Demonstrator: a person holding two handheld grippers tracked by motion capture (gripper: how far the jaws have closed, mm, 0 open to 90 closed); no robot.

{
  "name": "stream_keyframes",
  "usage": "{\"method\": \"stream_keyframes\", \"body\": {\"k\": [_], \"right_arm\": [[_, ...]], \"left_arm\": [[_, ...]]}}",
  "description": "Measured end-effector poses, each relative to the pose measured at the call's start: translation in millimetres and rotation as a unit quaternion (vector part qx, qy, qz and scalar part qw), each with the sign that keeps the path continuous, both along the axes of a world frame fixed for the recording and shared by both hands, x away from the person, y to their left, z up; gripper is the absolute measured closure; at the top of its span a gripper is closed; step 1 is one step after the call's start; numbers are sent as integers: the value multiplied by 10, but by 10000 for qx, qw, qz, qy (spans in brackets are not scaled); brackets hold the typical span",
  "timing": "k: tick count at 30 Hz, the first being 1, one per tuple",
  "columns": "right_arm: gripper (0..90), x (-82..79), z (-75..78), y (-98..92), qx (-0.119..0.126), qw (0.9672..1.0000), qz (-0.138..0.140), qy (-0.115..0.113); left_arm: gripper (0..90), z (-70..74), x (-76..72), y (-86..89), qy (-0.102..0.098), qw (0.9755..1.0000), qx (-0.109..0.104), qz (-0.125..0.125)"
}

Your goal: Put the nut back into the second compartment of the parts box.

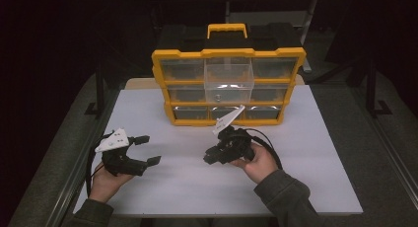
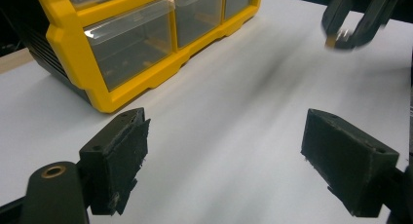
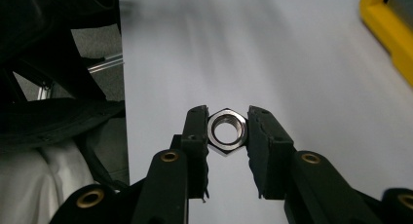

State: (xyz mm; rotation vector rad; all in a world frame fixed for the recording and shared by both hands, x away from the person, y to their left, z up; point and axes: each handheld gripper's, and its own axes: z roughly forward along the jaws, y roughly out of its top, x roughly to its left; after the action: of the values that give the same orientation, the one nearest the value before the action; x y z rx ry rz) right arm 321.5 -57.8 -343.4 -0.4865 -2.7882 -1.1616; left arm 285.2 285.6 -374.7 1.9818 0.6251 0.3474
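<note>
A shiny steel hex nut (image 3: pixel 227 130) is pinched between the two black pads of my right gripper (image 3: pixel 227 131), held above the white table. From above, that right gripper (image 1: pixel 211 157) hovers mid-table, pointing left, in front of the yellow drawer organizer (image 1: pixel 227 53). One clear middle drawer (image 1: pixel 228 82) of the organizer is pulled out. My left gripper (image 1: pixel 149 149) rests at the table's left with its jaws wide apart and nothing between them. In the left gripper view its pads (image 2: pixel 121 158) frame bare white table, with the right gripper (image 2: pixel 341 39) far off at the top right.
The white tabletop (image 1: pixel 305 153) spreads around both hands. The organizer's yellow corner (image 3: pixel 387 29) lies to the upper right of the right gripper view. Dark frame rails and a table edge run along the left side (image 1: pixel 74 177).
</note>
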Motion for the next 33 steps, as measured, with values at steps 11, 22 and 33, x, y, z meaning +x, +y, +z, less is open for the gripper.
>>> {"method": "stream_keyframes", "body": {"k": [11,22,33], "right_arm": [[688,9,573,-237,144,9998,-18,-117],[689,63,901,-391,375,9989,27,-284],[688,156,1304,-435,307,9985,24,-448]], "left_arm": [[169,3,-8,-10,82,10000,-38,32],[169,7,-1,-5,33,10000,-12,17],[169,12,-2,-2,31,10000,-15,14]]}}
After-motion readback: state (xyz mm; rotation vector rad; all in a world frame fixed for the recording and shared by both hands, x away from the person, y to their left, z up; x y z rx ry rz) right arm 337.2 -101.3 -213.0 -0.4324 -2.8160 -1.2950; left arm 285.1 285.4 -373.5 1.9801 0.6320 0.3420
